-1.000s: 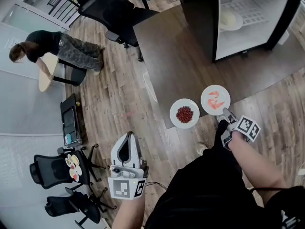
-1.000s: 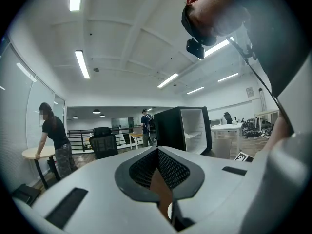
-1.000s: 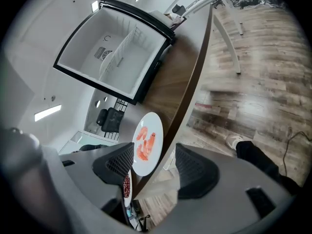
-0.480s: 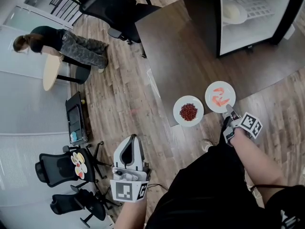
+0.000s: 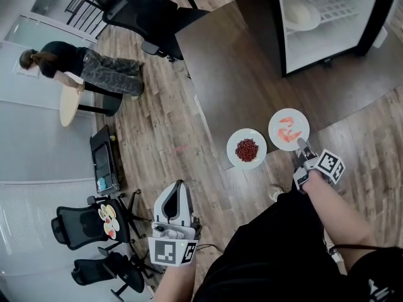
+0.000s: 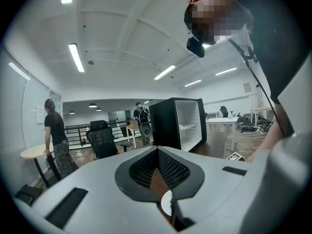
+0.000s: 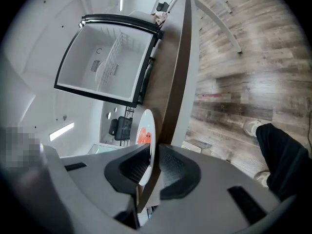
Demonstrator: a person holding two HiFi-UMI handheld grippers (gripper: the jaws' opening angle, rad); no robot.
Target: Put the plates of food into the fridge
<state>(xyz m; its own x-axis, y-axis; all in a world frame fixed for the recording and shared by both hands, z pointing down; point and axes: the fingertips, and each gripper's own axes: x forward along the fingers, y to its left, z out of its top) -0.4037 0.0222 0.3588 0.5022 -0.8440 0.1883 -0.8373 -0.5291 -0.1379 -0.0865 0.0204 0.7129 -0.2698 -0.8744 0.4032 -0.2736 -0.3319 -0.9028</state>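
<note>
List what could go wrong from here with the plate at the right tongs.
1. The right tongs, whose jaws have just been closing, pinch only the near rim of the plate of pink food; lifted, it could tilt and spill.
2. The plate of red food sits close beside it at the edge of the table; a swing could knock it off.

The fridge (image 5: 343, 39) stands at the far end of the tabletop (image 5: 227, 61), with a plate (image 5: 302, 14) on a shelf inside it. At the tabletop's near edge two more lie side by side: the left plate (image 5: 246, 148), and the right plate (image 5: 288, 129) slightly farther in.
</note>
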